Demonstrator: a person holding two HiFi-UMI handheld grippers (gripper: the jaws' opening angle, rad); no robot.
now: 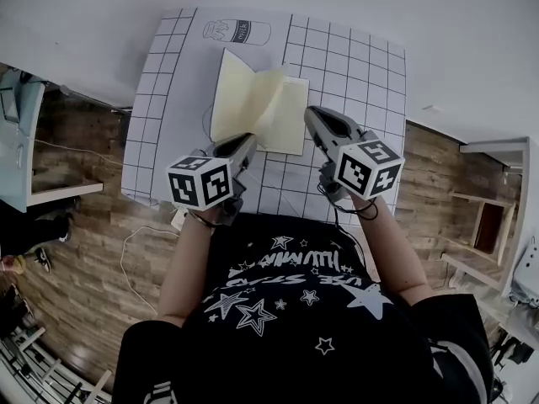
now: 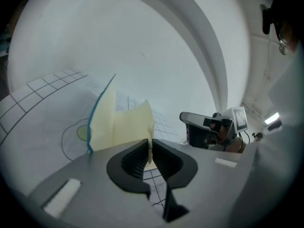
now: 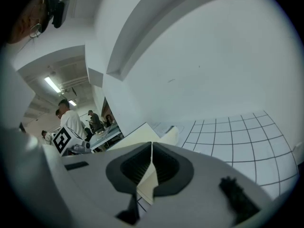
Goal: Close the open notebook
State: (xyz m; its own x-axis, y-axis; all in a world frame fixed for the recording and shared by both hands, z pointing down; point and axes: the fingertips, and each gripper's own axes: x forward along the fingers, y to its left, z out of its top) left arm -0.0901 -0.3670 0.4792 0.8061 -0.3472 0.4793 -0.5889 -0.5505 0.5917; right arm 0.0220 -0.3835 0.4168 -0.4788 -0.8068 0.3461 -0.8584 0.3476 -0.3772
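the open notebook [image 1: 240, 99] lies on the gridded mat [image 1: 354, 66] before you. your left gripper [image 1: 249, 141] pinches a raised cream page [image 2: 137, 120] at its near edge; your right gripper [image 1: 311, 114] is clamped on the right-hand leaf [image 1: 290, 120] at its corner.

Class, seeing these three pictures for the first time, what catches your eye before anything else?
A cream-paged notebook lies half open in the middle of the gridded mat, with one leaf standing up. The left gripper is clamped on that leaf and the right gripper on the notebook's right-hand edge. A milk-bottle drawing is printed on the mat beyond it.
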